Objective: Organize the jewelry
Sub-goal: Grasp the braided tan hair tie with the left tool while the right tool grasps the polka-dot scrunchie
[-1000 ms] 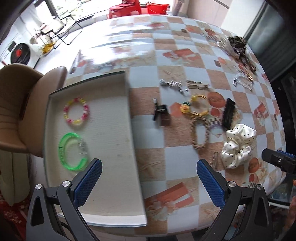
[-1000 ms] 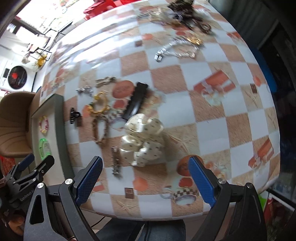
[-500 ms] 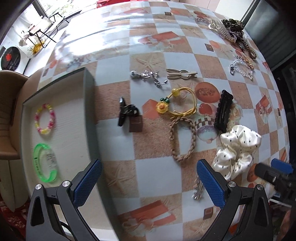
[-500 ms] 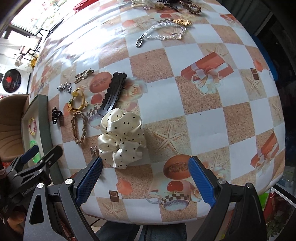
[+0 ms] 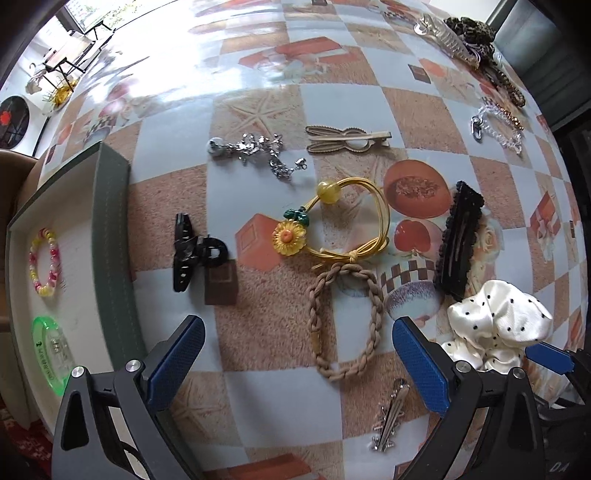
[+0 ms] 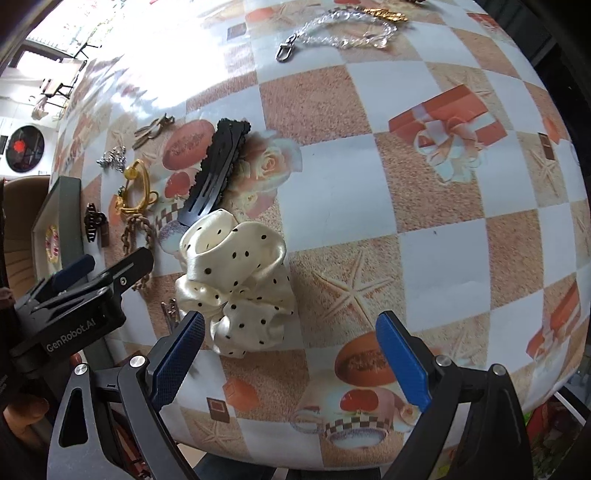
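Note:
My left gripper [image 5: 295, 365] is open and empty, low over a tan braided hair tie [image 5: 343, 321]. Beyond it lie a yellow sunflower hair tie [image 5: 332, 221], a black claw clip [image 5: 190, 253], a silver chain [image 5: 258, 147], a bronze clip [image 5: 347, 139], a black snap clip [image 5: 458, 240] and a silver pin [image 5: 389, 417]. A grey tray [image 5: 110, 240] at left holds a pink-yellow bead bracelet [image 5: 46, 262] and a green bangle [image 5: 50, 352]. My right gripper [image 6: 291, 354] is open and empty, just before a cream polka-dot scrunchie [image 6: 236, 284].
A clear bead chain [image 6: 340, 33] lies at the far side, with a pile of dark hair pieces [image 5: 476, 33] at the far right corner. The checkered table [image 6: 424, 229] drops off at the right and near edges. A brown chair [image 6: 18, 221] stands by the tray.
Both grippers have moved forward and lower over the table. The left one has shifted right, from the tray to the braided tie. The right one has closed in on the scrunchie.

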`<state>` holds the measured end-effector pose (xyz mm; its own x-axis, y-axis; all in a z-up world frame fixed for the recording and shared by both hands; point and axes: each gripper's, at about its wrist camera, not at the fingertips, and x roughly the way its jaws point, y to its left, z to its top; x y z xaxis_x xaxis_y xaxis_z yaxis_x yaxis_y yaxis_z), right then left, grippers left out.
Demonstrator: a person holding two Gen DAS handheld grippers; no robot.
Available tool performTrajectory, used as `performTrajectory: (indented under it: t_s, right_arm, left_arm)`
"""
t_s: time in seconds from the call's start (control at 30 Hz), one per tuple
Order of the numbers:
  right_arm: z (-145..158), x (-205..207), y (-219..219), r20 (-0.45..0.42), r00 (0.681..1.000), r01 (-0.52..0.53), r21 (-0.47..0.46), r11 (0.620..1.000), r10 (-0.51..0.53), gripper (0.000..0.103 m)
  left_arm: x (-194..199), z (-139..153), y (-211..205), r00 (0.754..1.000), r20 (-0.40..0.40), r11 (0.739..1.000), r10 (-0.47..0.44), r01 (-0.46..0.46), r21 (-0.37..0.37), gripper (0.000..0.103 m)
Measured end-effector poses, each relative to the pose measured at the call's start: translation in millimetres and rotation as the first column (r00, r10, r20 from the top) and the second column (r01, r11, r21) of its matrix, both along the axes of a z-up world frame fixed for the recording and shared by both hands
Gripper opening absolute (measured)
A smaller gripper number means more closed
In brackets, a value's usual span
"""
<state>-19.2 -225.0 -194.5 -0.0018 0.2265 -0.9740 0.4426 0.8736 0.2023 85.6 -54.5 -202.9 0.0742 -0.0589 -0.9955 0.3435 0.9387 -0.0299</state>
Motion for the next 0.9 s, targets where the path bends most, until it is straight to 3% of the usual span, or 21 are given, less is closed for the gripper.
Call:
performTrajectory:
  t_s: [0.03, 0.27, 0.37, 0.47, 0.53, 0.57, 0.67, 0.73, 0.9]
  right_arm:
    - [-2, 1, 1, 0.0, 1.0, -0.002, -0.001, 1.0, 0.002, 0.094]
    - [-5, 8, 13, 0.018, 0.999, -0.048, -0.046, 0.998, 0.049, 0.088]
    - [-3, 14, 21, 0.016, 0.997, -0.07, -0.087, 0.994, 0.071, 0.078]
    - [0, 18, 23, 0.018, 0.996, -0.08, -0.111, 0.991, 0.083, 0.06]
    - [1, 22, 25, 0.015, 0.996, -0.08, -0.121, 0.989, 0.083, 0.038]
    - [2, 23, 23, 0.012, 0.997, -0.076, -0.12, 0.99, 0.078, 0.034]
    - [3, 25, 18, 0.008, 0.999, -0.053, -0.11, 0.993, 0.054, 0.019]
    - [5, 23, 12, 0.008, 0.999, -0.034, -0.095, 0.995, 0.035, 0.014]
    - [13, 20, 4, 0.029, 1.0, -0.001, -0.046, 0.999, 0.002, 0.013]
  left_arm:
    - [1, -2, -1, 1.0, -0.001, 1.0, -0.002, 0.002, 0.004, 0.095]
    - [4, -4, -18, 0.999, 0.019, 1.0, -0.03, 0.03, -0.001, 0.088]
    - [-5, -1, -27, 0.998, 0.032, 0.998, -0.056, 0.057, -0.008, 0.078]
    - [-12, 4, -40, 0.996, 0.042, 0.997, -0.078, 0.078, -0.017, 0.064]
    - [-12, 7, -42, 0.995, 0.048, 0.996, -0.086, 0.087, -0.025, 0.048]
    - [-12, 9, -44, 0.995, 0.052, 0.995, -0.09, 0.092, -0.028, 0.043]
    - [-12, 10, -50, 0.994, 0.046, 0.994, -0.098, 0.1, -0.048, 0.015]
    - [-10, 13, -47, 0.996, 0.024, 0.993, -0.088, 0.09, -0.08, 0.015]
    - [-12, 29, -29, 0.997, 0.022, 0.989, -0.068, 0.07, -0.131, 0.015]
